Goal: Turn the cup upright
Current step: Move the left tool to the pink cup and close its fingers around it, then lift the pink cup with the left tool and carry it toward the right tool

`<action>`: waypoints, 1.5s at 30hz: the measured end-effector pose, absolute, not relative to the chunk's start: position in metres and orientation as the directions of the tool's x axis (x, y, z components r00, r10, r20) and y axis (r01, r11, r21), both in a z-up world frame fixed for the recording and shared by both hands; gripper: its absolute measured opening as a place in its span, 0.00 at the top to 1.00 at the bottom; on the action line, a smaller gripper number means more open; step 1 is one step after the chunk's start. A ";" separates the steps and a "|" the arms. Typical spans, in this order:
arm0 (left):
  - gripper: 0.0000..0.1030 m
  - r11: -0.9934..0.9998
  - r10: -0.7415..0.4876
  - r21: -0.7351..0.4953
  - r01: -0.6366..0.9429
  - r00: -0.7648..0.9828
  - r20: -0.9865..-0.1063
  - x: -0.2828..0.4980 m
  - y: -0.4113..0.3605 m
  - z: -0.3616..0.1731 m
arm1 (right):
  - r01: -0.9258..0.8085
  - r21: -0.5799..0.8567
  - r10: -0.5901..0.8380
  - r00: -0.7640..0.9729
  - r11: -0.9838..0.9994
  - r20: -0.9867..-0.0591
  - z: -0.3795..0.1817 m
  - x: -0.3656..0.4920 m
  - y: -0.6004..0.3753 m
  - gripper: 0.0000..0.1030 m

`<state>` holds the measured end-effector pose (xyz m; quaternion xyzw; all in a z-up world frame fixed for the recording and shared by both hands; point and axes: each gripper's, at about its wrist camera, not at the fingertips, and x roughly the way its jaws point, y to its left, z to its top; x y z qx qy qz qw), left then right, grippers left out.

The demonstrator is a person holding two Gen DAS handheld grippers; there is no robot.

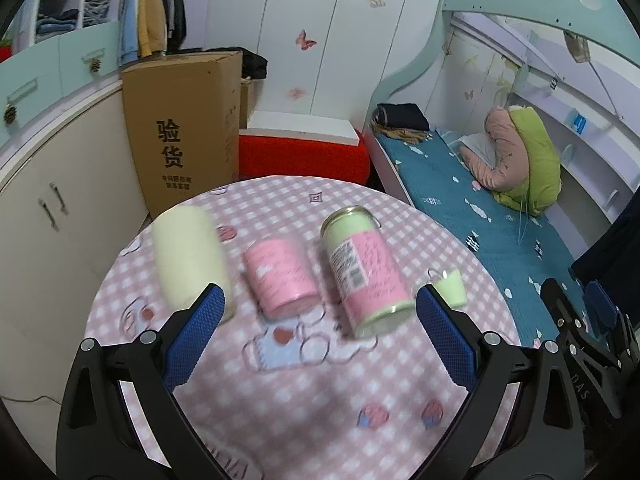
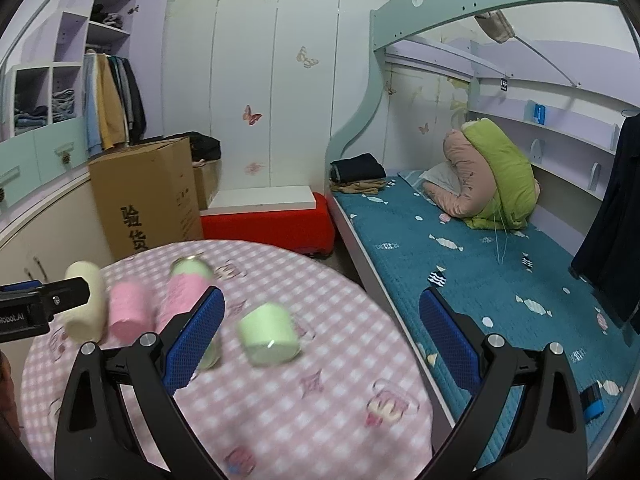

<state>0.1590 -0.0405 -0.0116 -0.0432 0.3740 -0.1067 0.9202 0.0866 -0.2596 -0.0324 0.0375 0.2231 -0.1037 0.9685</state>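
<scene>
Jaws on both the left gripper (image 1: 320,320) and right gripper (image 2: 320,320) gaped wide, empty; the green cup (image 2: 269,335) lay sideways mid-frame on the table (image 2: 320,420), probably next to grab.

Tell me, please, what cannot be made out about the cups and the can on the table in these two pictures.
- Cream cup: left wrist view, motion blur; its open end cannot be told.
- Pink cup: same view, blurred print unreadable.
- Can: right wrist view, its lower end hidden behind the right gripper finger.
- Green cup: left wrist view, partly hidden by the left gripper finger.
</scene>
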 end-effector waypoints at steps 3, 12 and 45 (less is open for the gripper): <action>0.06 0.981 -0.192 -0.132 0.139 0.686 -0.702 0.184 -0.050 -0.017 | 0.227 0.013 -0.198 0.875 0.974 -0.442 -0.036 0.109 -0.278 0.09; 0.07 0.995 -0.099 -0.073 0.067 0.603 -0.792 0.242 -0.057 -0.055 | 0.260 0.049 -0.214 0.874 0.964 -0.437 -0.049 0.149 -0.329 0.09; 0.39 1.000 0.031 0.026 -0.016 0.533 -0.845 0.259 -0.048 -0.082 | 0.194 0.070 -0.133 0.851 0.978 -0.508 -0.064 0.160 -0.313 0.09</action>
